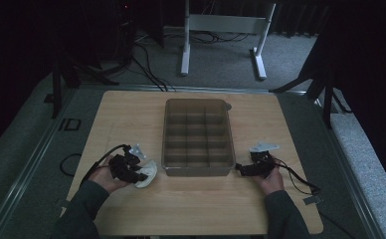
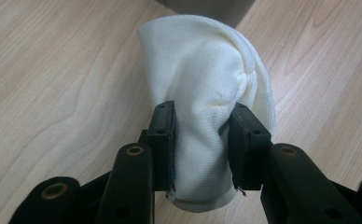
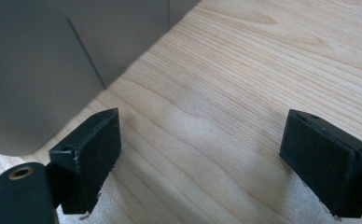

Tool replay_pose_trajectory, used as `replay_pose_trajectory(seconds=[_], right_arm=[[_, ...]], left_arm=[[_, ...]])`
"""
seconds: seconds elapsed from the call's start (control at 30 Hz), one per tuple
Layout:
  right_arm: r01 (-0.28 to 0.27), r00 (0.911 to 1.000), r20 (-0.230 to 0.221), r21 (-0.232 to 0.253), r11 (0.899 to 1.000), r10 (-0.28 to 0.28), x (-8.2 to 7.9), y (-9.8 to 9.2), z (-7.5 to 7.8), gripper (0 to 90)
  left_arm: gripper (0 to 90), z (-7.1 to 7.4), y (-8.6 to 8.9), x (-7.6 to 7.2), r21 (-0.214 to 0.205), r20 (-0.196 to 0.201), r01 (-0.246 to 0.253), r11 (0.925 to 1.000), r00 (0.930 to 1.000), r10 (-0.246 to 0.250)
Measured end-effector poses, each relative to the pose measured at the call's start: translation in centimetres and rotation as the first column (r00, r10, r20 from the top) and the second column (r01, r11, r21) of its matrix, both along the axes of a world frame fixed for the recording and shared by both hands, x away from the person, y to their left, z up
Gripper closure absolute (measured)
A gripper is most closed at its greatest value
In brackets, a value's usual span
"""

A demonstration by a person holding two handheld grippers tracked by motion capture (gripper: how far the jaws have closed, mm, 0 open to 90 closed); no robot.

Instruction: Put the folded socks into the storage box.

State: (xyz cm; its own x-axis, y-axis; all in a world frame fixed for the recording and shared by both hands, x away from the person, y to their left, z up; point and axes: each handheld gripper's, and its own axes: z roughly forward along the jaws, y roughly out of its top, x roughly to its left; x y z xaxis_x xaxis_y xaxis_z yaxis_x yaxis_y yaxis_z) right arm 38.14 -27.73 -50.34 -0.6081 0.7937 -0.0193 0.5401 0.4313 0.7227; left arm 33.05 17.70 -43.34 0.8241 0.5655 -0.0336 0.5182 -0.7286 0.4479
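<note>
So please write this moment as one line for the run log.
left gripper: shut on white cloth | right gripper: open, nothing between | divided box: mid-table | table

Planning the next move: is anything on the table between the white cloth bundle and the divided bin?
Nothing visible. The white cloth bundle, clamped in the left hand-held gripper, sits just left of the divided bin; only bare table lies between, and the bin's compartments look empty.

From above, your left hand-held gripper (image 1: 137, 175) covers most of the white cloth (image 1: 148, 174), leaving a sliver at its 3 o'clock side. In the left gripper view its pads hide the cloth's pinched middle. The compartment tray (image 3: 39, 70) is cut off at 10 o'clock in the right gripper view.
</note>
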Motion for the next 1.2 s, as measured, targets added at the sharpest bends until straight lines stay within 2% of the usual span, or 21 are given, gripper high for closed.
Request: replay_pose_trajectory(seconds=[1.2], right_arm=[[0.0, 1.0, 0.0, -0.001, 1.0, 0.0, 0.0, 0.0, 0.0, 12.1]], left_arm=[[65.7, 2.4, 0.7, 0.2, -0.007, 0.033, 0.014, 0.9999, 0.9994, -0.014]])
